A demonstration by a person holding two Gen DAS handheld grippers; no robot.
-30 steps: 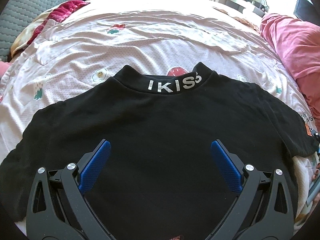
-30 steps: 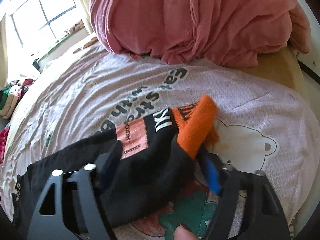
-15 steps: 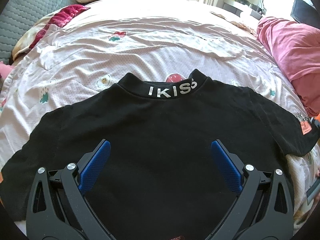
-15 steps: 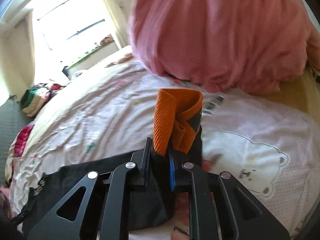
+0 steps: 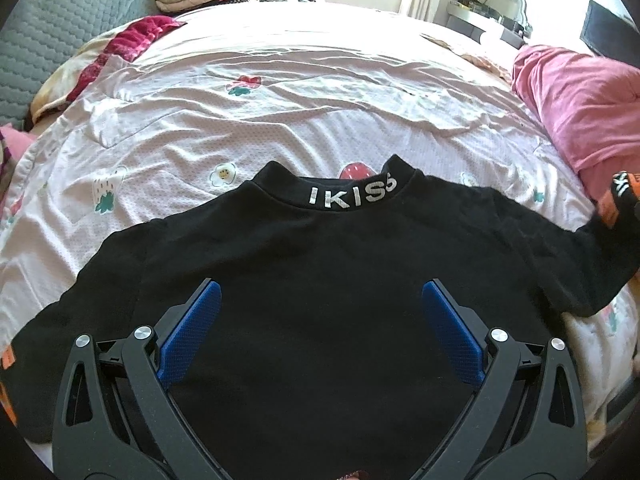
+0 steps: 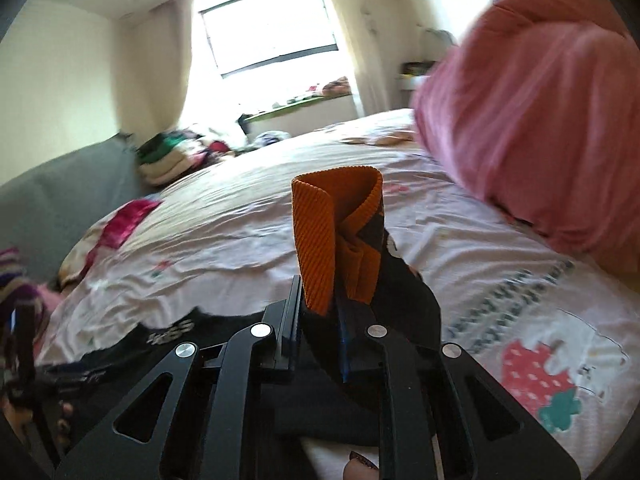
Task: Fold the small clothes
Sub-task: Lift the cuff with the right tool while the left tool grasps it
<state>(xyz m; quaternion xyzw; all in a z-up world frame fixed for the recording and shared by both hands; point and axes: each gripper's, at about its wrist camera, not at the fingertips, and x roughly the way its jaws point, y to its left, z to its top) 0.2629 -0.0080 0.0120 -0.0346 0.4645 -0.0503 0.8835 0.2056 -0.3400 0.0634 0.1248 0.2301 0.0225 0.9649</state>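
1. Shirt [image 5: 320, 300] lies flat on the bed [image 5: 280, 100], back up, its lettered collar [image 5: 348, 198] pointing away from us toward the far side. Its long axis at this moment runs sleeve to sleeve, across the left wrist view.

2. We hold the right gripper [image 6: 320, 320] clenched on the orange cuff [image 6: 332, 236] of the right sleeve [image 5: 580, 264]. Its jaws have just been closing, and the cuff is now pinched between them, standing up out of the grip in a curled tube.

3. We judge the cuff is held because it is the sleeve's far end: carrying it inward would lay the whole sleeve over the body in one fold. In the left view that sleeve is raised off the bed at the right edge, stretched toward the grip.

4. We keep the left gripper [image 5: 320, 340] released, jaws wide, hovering over the shirt's lower back with nothing between the pads [image 5: 192, 332]. We cannot tell whether it touches the cloth. It looks placed to pin the body if the pull drags it.

5. The left sleeve [image 5: 60, 340] rests flat, reaching out to the left edge, not yet folded.

6. A pink bundle [image 5: 580, 104] sits on the bed well beyond the right sleeve, clear of the shirt.

7. The fold looks barely begun: one sleeve lifted, body spread.
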